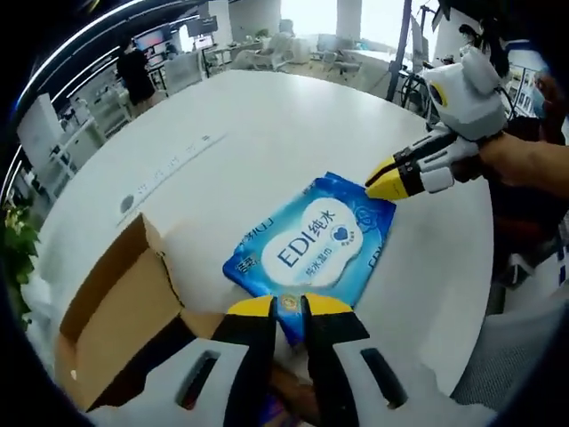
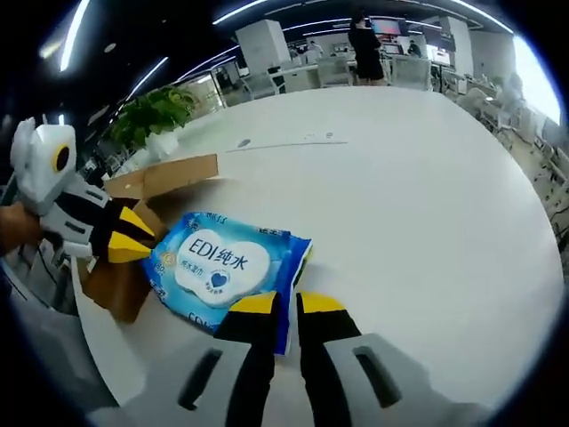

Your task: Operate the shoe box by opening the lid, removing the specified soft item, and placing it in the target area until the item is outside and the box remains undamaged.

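The blue wet-wipes pack (image 1: 309, 245) lies flat on the white bench (image 1: 267, 124), outside the open cardboard shoe box (image 1: 116, 311) and just beside it. The left claw (image 1: 288, 308) is nearly closed, pinching the pack's near edge. The right claw (image 2: 277, 305) likewise grips the opposite edge of the pack, jaws close together.

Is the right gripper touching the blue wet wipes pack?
Touching. In the right gripper view, the right gripper closes its yellow tips on the edge of the wet wipes pack.
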Demonstrator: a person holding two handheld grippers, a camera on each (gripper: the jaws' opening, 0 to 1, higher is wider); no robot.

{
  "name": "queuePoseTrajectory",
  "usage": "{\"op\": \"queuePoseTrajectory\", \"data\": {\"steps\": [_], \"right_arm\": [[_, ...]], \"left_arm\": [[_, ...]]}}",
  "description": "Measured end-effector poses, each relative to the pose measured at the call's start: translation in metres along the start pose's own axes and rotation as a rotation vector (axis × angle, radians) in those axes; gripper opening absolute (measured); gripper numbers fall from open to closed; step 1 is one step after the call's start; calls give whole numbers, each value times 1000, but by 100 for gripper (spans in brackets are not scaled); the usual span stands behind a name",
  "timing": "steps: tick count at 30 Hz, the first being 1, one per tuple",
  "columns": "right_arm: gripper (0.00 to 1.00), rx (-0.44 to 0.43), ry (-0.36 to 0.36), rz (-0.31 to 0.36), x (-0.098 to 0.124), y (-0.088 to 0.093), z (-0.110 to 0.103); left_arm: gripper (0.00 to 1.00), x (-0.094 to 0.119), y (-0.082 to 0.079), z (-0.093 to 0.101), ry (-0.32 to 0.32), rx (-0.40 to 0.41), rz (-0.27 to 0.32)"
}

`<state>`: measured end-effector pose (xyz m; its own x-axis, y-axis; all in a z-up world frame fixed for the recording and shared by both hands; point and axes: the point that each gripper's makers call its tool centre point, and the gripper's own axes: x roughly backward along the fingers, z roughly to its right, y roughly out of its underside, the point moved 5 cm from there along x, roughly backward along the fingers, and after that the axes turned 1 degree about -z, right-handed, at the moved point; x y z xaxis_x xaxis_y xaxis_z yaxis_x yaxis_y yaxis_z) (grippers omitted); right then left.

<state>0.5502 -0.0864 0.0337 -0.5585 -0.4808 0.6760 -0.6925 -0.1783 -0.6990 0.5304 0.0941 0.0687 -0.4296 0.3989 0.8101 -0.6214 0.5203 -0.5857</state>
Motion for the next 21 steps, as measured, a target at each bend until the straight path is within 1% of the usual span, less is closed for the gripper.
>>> {"op": "queuePoseTrajectory", "data": {"steps": [1, 2, 6, 8, 10, 14, 16, 17, 18, 21], "right_arm": [[8, 9, 1, -1, 2, -1, -1], [9, 23, 8, 2, 5, -3, -1], [12, 50, 9, 10, 15, -9, -5], [12, 62, 6, 15, 20, -13, -8], [14, 77, 4, 20, 24, -16, -11], [16, 126, -9, 28, 33, -26, -21], [17, 150, -14, 35, 38, -32, -27], [17, 160, -20, 40, 39, -35, -29], [18, 173, -28, 47, 41, -39, -33], [19, 204, -38, 54, 45, -46, -41]], "left_arm": [[11, 2, -3, 0, 7, 18, 16], [12, 4, -3, 0, 8, 20, 18], [12, 11, -1, -1, 0, 15, 18], [11, 15, 1, -1, 15, 39, 12], [12, 21, 1, -2, 15, 40, 19], [13, 35, -1, -7, 18, 38, 39], [13, 41, -3, -10, 29, 59, 56], [13, 46, -3, -11, 44, 82, 67], [13, 49, -3, -13, 43, 84, 67], [13, 58, 1, -19, 31, 64, 69]]}}
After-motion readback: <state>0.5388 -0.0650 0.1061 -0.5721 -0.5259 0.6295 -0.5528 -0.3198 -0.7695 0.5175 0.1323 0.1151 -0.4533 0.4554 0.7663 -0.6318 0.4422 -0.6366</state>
